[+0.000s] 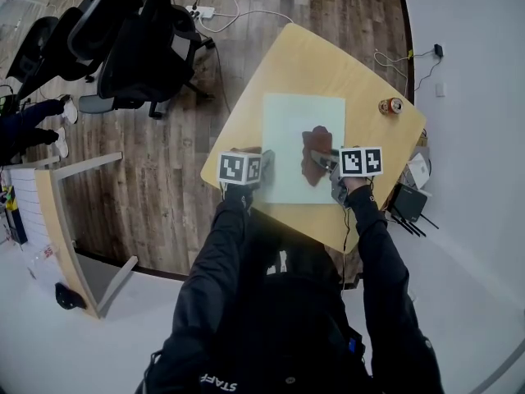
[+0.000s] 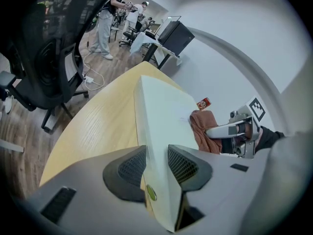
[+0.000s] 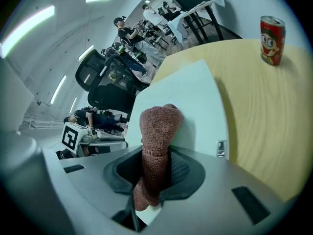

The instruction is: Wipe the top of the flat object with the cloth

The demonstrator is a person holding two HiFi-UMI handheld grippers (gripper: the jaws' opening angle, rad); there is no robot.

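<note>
A pale green flat board (image 1: 295,130) lies on the wooden table (image 1: 312,56). My left gripper (image 1: 267,167) is shut on the board's near left edge (image 2: 154,146); the edge sits between its jaws. My right gripper (image 1: 326,164) is shut on a brown cloth (image 1: 316,153), which rests bunched on the board's right half. In the right gripper view the cloth (image 3: 157,131) stands up between the jaws over the board (image 3: 190,97). From the left gripper view the cloth (image 2: 203,129) and the right gripper (image 2: 230,130) show to the right.
A red drink can (image 1: 394,105) stands near the table's right corner, also in the right gripper view as a can (image 3: 272,33). Black office chairs (image 1: 139,39) stand on the wood floor to the left. Cables and a power strip (image 1: 201,11) lie beyond the table.
</note>
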